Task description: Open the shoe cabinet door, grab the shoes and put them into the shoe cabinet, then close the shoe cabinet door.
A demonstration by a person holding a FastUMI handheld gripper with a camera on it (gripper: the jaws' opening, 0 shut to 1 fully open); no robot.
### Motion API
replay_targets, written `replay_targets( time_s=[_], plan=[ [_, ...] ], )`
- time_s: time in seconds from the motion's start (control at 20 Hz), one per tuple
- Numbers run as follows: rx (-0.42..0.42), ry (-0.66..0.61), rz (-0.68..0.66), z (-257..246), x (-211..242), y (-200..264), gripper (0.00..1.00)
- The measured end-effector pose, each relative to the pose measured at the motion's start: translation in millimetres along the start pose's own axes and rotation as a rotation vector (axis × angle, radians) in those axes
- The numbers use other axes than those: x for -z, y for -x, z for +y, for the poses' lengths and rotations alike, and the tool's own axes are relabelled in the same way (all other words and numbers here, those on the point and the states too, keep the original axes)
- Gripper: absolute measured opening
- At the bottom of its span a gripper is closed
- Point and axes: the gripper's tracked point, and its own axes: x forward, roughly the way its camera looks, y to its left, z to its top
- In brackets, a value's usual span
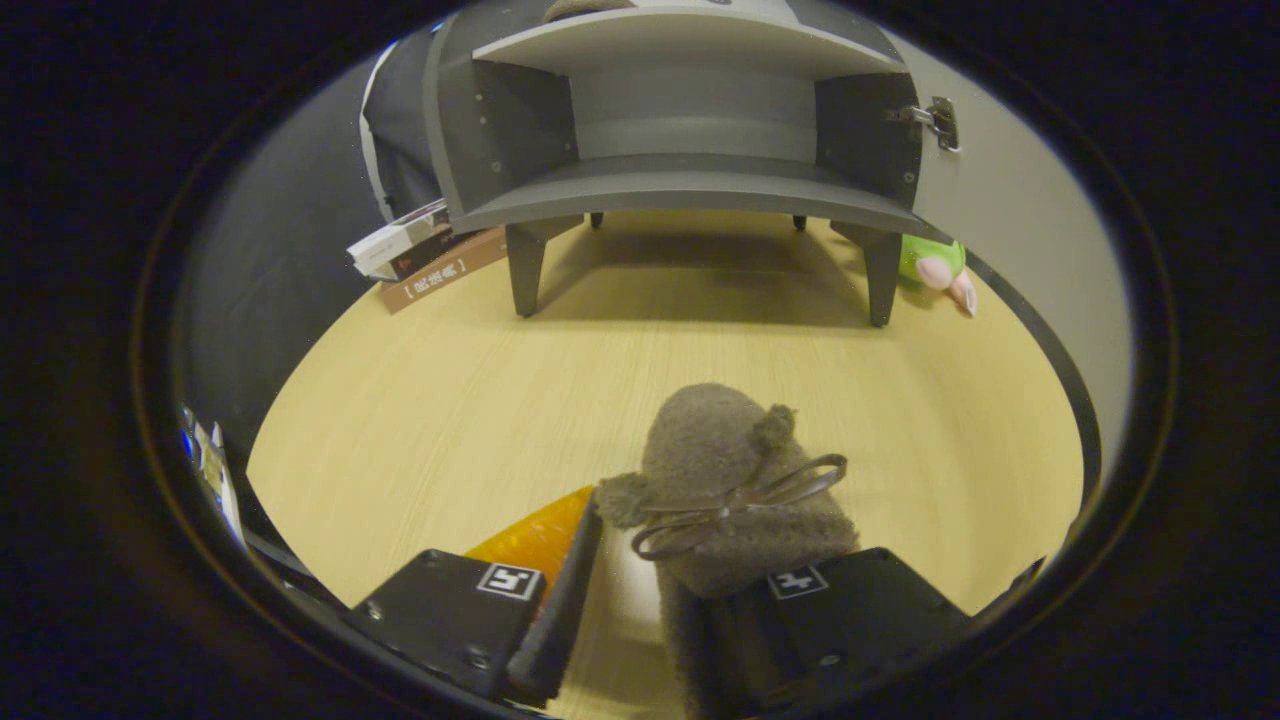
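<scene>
Tabletop (pixel 420 400): pale wood across the middle of the frame, bare between fingers and cabinet, apparently left as a clear run for the carry.
Shoe cabinet (pixel 690 180): grey, upper centre, on short legs; its door (pixel 1010 210) is swung wide at upper right with the hinge showing, so the low shelf stands ready. Its top is cut off.
Slipper (pixel 735 480): fuzzy brown, bow on top, lower centre, toe aimed at the cabinet; heel hidden.
Gripper (pixel 650 610): fingers spread; the slipper lies against the right finger (pixel 850 620), while the left finger (pixel 560 600) stands apart from it. Whether the right one pinches its rim is unclear.
Books (pixel 430 255): stacked left of the cabinet.
Orange object (pixel 540 535): beside the left finger, unidentifiable.
Green plush toy (pixel 935 265): half hidden behind the right leg.
</scene>
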Motion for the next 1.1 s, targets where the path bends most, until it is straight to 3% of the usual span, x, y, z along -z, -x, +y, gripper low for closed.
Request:
replay_targets(
  time_s=[0.3, 0.7, 1.1],
  plan=[
    [-0.082, -0.027, 0.023, 8, 2, 17, 0.09],
    [-0.137, 0.011, -0.150, 35, -63, 122, 0.07],
    [-0.131, 0.021, -0.347, 45, -150, 229, 0.07]
  ],
)
